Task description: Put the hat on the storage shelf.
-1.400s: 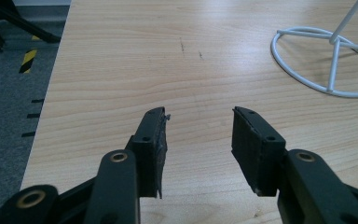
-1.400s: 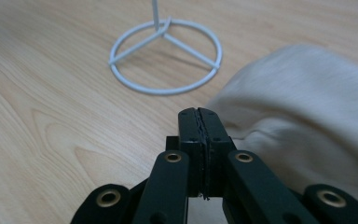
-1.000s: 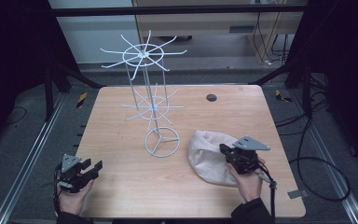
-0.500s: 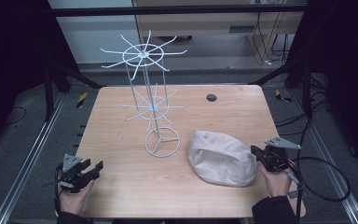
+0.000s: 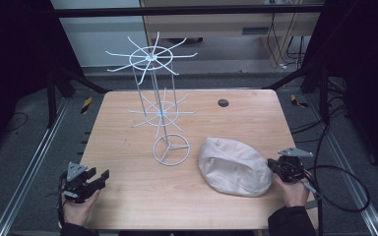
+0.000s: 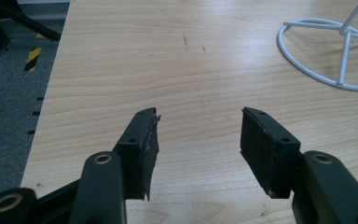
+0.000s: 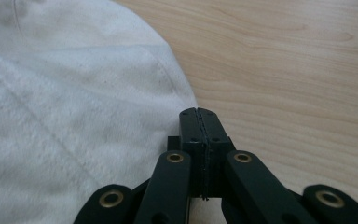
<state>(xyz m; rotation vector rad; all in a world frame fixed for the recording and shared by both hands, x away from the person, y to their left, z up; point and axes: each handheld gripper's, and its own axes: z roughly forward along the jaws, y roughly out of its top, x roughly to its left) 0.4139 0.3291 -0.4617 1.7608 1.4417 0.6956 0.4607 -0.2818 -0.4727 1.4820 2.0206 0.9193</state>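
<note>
A cream fabric cap [image 5: 234,167] lies on the wooden table [image 5: 226,118], right of centre. My right gripper [image 5: 271,165] sits at the cap's right edge with its jaws pressed together. In the right gripper view the cap [image 7: 65,107] lies just left of the shut tips [image 7: 199,114], and I see no cloth between them. A white wire stand [image 5: 171,150] with two tiers of spokes rises from the middle of the table. My left gripper [image 5: 98,178] rests at the table's front left corner. Its jaws [image 6: 198,135] stand wide open over bare wood.
The stand's ring base [image 6: 328,51] shows at the top right of the left gripper view. A small dark round hole [image 5: 223,103] sits near the table's far edge. Metal rails run along both sides of the table, and cables lie on the floor at right.
My right gripper came off the top of the cap, moved right, and now rests against the cap's right edge. The cap has settled flatter. The left gripper has stayed put.
</note>
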